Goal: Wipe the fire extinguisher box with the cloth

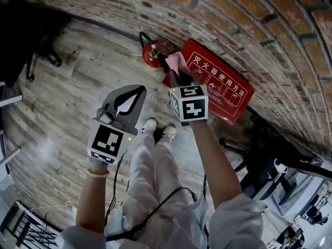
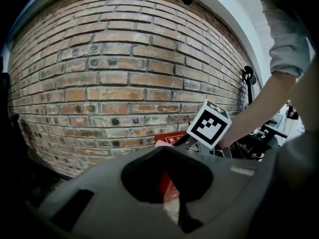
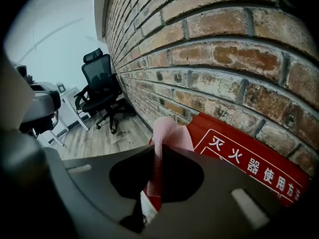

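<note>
Right gripper (image 1: pixel 179 75) pinching cloth (image 1: pixel 176 61), at red box (image 1: pixel 231 95) (left gripper (image 1: pixel 139 90) closed)

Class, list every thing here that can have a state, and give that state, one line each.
left gripper: shut, holding nothing.
right gripper: shut on the cloth.
cloth: bunched, pinched between the jaws.
fire extinguisher box: closed, against the brick wall.
office chair: upright, unoccupied.

Soft, even indoor light, no hard shadows. Heavy fisheye: brick wall (image 2: pixel 124 78) beyond the jaws bows, corners vignette black. Left gripper (image 2: pixel 167 151) body near the lens is dark and soft. Cloth (image 3: pixel 167 131) in the right gripper (image 3: pixel 155 151) jaws is slightly blurred. Floor (image 1: pixel 46 149) glare left of the left jaws.
</note>
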Available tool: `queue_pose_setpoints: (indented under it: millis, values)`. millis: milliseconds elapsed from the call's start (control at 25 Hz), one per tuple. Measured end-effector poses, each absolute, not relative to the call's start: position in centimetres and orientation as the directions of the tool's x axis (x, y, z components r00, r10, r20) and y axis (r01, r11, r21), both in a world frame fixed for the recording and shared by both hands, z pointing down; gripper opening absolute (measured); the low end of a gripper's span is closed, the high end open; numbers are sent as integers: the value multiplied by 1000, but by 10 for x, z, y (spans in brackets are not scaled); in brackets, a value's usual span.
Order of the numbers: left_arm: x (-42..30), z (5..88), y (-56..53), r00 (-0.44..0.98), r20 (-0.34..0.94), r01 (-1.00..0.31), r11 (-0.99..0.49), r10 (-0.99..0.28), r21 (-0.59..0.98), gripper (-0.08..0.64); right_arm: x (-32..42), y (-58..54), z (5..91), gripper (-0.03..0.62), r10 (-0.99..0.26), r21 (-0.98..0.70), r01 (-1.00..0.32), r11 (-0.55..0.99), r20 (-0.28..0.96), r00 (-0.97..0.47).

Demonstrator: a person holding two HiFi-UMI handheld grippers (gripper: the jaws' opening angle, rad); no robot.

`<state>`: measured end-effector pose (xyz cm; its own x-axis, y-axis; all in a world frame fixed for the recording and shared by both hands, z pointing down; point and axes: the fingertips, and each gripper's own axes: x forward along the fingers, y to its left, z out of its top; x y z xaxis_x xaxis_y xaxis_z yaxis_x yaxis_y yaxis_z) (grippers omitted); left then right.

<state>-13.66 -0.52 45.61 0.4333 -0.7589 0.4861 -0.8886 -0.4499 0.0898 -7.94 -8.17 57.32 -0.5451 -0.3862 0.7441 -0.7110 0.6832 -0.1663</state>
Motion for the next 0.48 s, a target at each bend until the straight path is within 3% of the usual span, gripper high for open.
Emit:
queue_pose_setpoints:
  millis: [480]
  values:
    - [-119, 442, -15, 460, 479, -869, -489, -747, 73, -3, -35, -87, 545, 28, -459, -168, -763, 624, 712, -532]
